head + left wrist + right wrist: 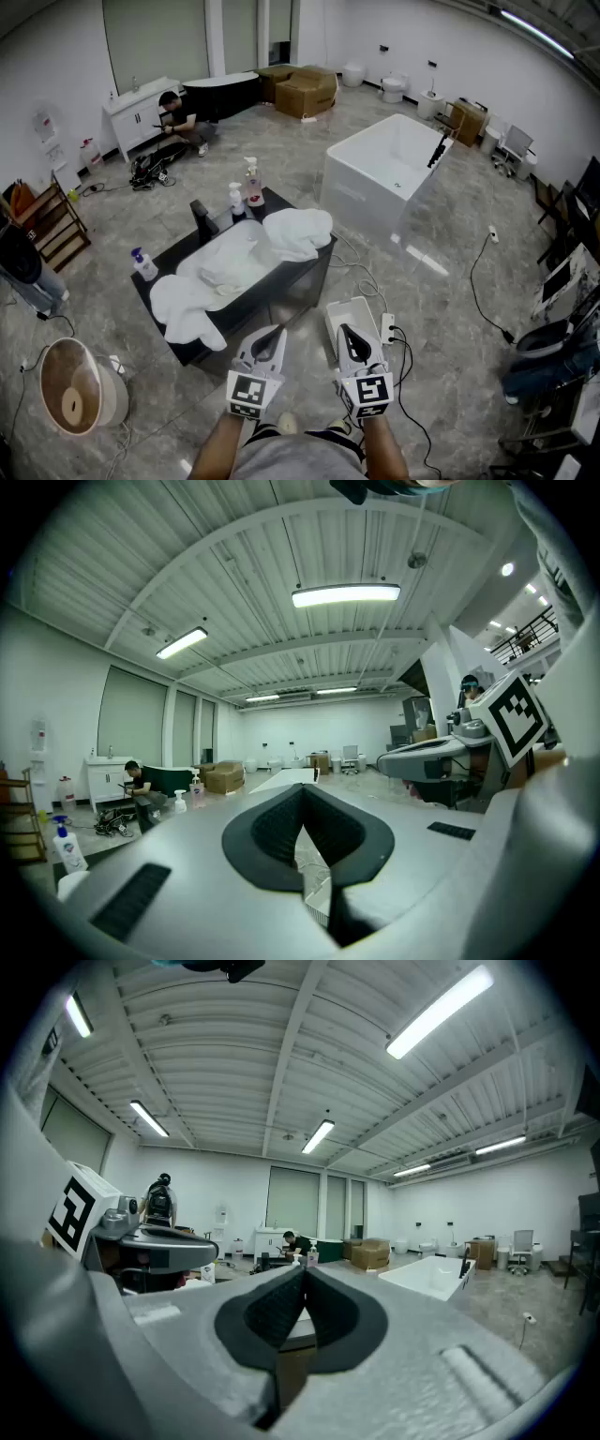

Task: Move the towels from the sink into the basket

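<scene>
Ahead of me the white towels [234, 267] lie heaped over the dark sink [286, 302], well apart from the basket [114, 398] at my left. My left gripper [270, 336] and right gripper [349, 337] hang short of it, jaws together and empty. The first pickup is not yet begun, so next I likely need to reach in, open and clamp a towel.

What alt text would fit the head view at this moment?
The left gripper and right gripper, both shut and empty, are held side by side before a dark sink heaped with white towels, some draped over its edges. A round basket stands on the floor at the view's left; a white bathtub sits beyond the sink.
</scene>
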